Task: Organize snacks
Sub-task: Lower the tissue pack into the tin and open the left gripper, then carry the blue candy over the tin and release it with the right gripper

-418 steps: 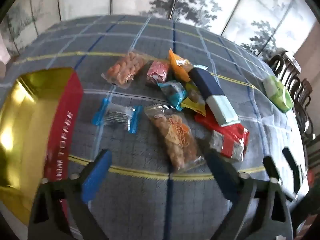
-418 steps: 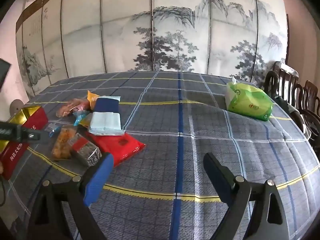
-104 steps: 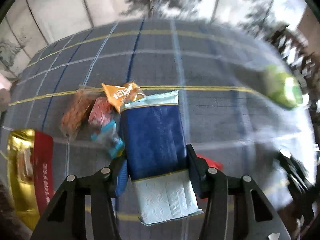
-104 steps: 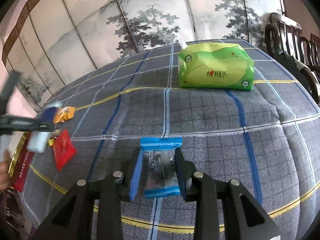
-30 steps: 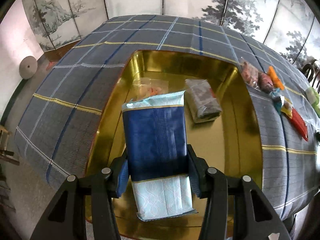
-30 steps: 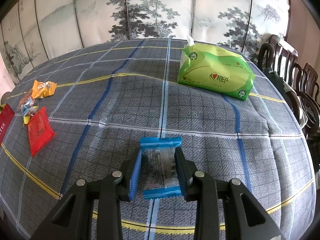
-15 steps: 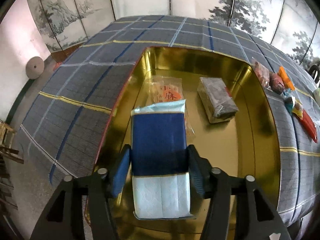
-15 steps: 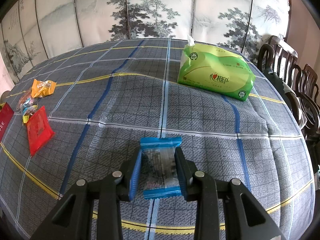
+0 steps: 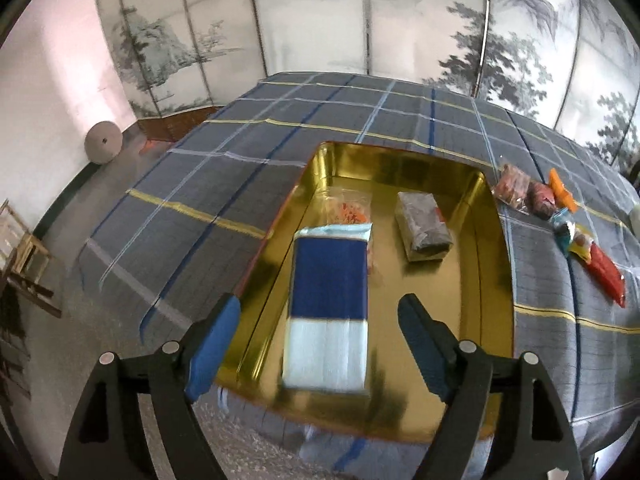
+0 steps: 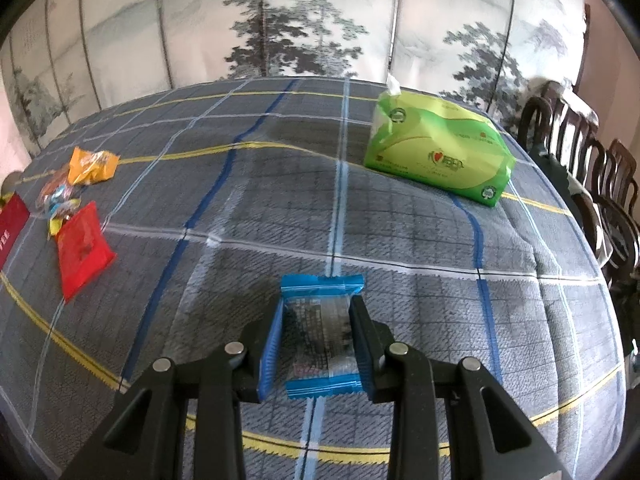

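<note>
In the left wrist view, the left gripper (image 9: 320, 344) is seen at the bottom of the frame with its jaws spread well apart; they have just been opening, and the blue-and-white packet (image 9: 328, 304) lies released between them, touched by neither pad. That packet rests flat on the floor of the gold tin (image 9: 492, 280), at the centre of the frame, its far end overlapping a clear bag of orange snacks (image 9: 350, 210). A grey wrapped block (image 9: 422, 226) lies beside them in the tin, right of centre. At the right edge of the frame, a row of loose snacks (image 9: 560, 216) is spread on the plaid tablecloth (image 9: 192, 184), just beside the tin's right wall. In the right wrist view, the right gripper (image 10: 316, 344) is clenched on a blue-edged clear packet (image 10: 320, 320) at lower centre, both pads pressed against its sides. A green tissue pack (image 10: 436, 156) is seen at the upper right of that frame, well apart from the gripper. A red pouch (image 10: 82, 244) and an orange pouch (image 10: 92, 166) lie at the left.
</note>
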`<action>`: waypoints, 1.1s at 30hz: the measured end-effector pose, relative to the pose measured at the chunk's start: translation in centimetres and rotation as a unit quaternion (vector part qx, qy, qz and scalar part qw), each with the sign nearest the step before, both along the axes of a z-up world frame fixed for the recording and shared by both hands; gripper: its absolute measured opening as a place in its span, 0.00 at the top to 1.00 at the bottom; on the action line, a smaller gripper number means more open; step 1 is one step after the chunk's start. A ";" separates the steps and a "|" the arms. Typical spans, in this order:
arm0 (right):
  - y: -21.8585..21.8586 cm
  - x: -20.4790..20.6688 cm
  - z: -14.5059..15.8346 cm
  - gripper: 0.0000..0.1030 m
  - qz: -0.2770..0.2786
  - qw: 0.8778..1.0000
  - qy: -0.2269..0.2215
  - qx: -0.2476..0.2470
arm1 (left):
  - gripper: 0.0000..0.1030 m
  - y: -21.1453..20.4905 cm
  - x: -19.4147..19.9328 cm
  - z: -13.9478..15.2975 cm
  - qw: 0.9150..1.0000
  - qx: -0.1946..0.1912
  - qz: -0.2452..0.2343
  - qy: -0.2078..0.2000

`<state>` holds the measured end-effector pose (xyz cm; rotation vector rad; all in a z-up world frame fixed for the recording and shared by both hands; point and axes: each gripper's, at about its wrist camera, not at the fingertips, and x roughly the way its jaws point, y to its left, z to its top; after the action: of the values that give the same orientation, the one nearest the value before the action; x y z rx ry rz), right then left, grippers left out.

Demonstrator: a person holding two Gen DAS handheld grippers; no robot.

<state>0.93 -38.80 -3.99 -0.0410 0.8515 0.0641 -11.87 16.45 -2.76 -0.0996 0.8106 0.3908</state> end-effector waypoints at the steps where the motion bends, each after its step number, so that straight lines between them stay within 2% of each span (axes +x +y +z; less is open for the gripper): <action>1: 0.2 -0.2 0.0 0.69 0.002 1.000 0.000 0.000 | 0.24 0.0 -0.7 0.2 1.000 -0.005 0.007 -0.004; 5: 0.2 -1.3 0.0 0.69 0.005 1.000 -0.002 0.011 | 0.23 0.4 -3.5 0.6 0.999 -0.024 0.037 -0.020; 8: 0.3 -2.0 -0.1 0.69 0.005 1.000 -0.002 0.019 | 0.22 0.5 -5.0 0.6 0.998 -0.038 0.042 -0.015; 16: 2.1 -4.2 0.8 0.69 0.016 0.998 -0.003 0.055 | 0.21 -1.4 -7.6 0.9 0.999 -0.022 0.034 -0.022; 24: 9.7 -6.2 4.3 0.69 0.102 0.992 -0.023 0.074 | 0.20 -3.5 -8.2 0.9 1.000 -0.023 0.004 -0.021; 33: 21.6 -7.8 8.1 0.69 0.218 0.969 -0.034 0.108 | 0.20 -4.5 -9.1 0.8 1.000 0.003 -0.010 -0.022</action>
<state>-6.89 -17.22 4.11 -0.0249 0.7500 0.5647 -20.97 11.98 -1.96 -0.0948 0.7660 0.3700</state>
